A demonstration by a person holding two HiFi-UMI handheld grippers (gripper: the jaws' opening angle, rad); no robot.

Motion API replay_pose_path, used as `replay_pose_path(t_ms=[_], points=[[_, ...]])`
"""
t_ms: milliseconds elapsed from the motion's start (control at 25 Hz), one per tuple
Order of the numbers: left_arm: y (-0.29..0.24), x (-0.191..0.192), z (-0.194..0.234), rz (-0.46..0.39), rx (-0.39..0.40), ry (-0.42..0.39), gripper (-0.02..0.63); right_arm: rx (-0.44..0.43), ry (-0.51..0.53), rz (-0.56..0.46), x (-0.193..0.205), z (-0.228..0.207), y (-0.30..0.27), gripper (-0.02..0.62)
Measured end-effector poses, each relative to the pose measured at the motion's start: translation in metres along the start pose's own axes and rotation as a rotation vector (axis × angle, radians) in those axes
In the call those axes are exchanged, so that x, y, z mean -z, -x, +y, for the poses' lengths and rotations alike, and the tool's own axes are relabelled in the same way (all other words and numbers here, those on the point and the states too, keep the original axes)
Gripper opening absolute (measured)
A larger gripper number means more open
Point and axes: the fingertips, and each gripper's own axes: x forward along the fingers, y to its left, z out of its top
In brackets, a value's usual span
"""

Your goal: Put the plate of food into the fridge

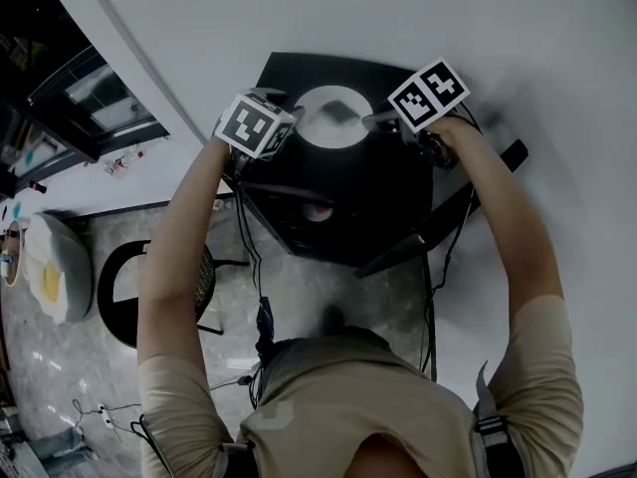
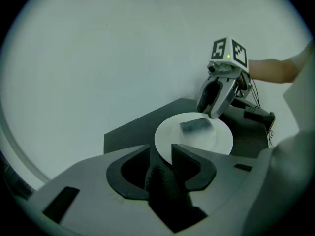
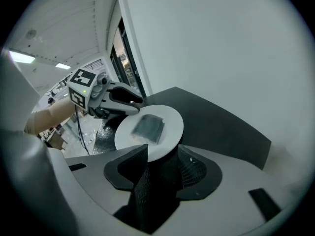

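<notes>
A white plate (image 1: 317, 133) with a dark flat piece of food (image 1: 338, 111) lies on the top of a low black unit (image 1: 393, 182) against a white wall. My left gripper (image 1: 296, 119) is at the plate's left rim and my right gripper (image 1: 374, 120) at its right rim. In the left gripper view the plate (image 2: 219, 142) has its near rim between my left gripper's (image 2: 161, 154) parted jaws, which do not press on it. The right gripper (image 3: 162, 154) stands wide open round the opposite rim of the plate (image 3: 172, 121). The food (image 3: 148, 128) lies mid-plate.
The white wall (image 1: 398, 18) rises right behind the unit. A long black part (image 1: 438, 225) juts out at the unit's right front, maybe its door. A black round stool (image 1: 129, 292) stands on the floor to the left, and cables (image 1: 261, 312) hang below the unit.
</notes>
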Motion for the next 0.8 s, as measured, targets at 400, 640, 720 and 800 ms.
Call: replay_pose_path(t_ms=[400, 640, 720, 800], points=[[0.0, 0.003, -0.011, -0.02, 0.058, 0.095, 0.052, -0.071, -0.102, -0.012, 0.008, 0.006, -0.002, 0.164], [0.009, 0.007, -0.018, -0.018, 0.072, 0.084, 0.048, -0.088, -0.092, 0.001, 0.011, 0.016, 0.001, 0.163], [0.013, 0.011, -0.022, -0.023, 0.068, 0.078, 0.048, -0.095, -0.084, -0.001, 0.014, 0.02, 0.0, 0.163], [0.015, 0.018, -0.028, -0.027, 0.06, 0.07, 0.046, -0.105, -0.076, 0.0, 0.02, 0.024, -0.003, 0.163]])
